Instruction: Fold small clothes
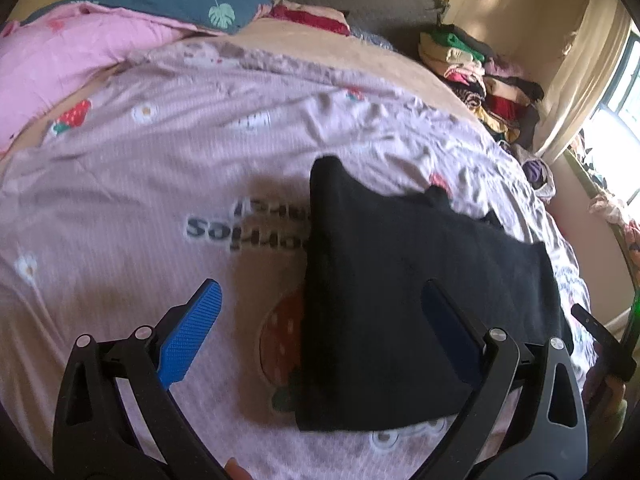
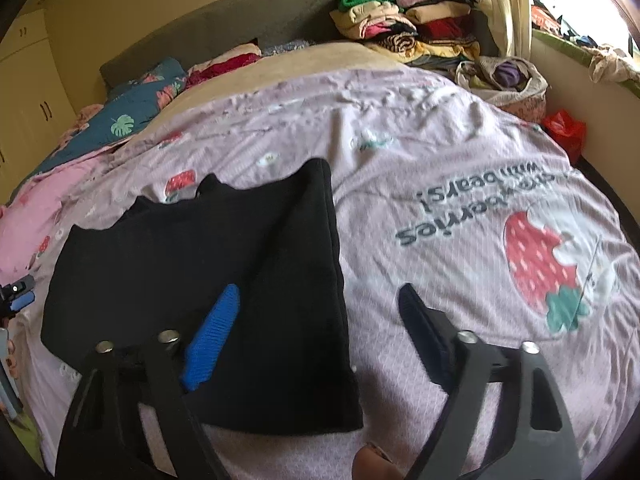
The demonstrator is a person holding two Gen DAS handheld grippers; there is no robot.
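Two handheld grippers above a bed, both with jaws spread wide and holding nothing. Left gripper (image 1: 320,300) straddling the left edge of a black garment (image 1: 420,292), one blue finger pad (image 1: 192,332) over the bedspread, the other over the dark cloth. Right gripper (image 2: 320,304) straddling the garment's right edge. Garment folded into a rough rectangle, flat on a pink strawberry-print bedspread (image 2: 460,168). Pile of folded clothes (image 2: 404,24) near the headboard, well apart from the garment.
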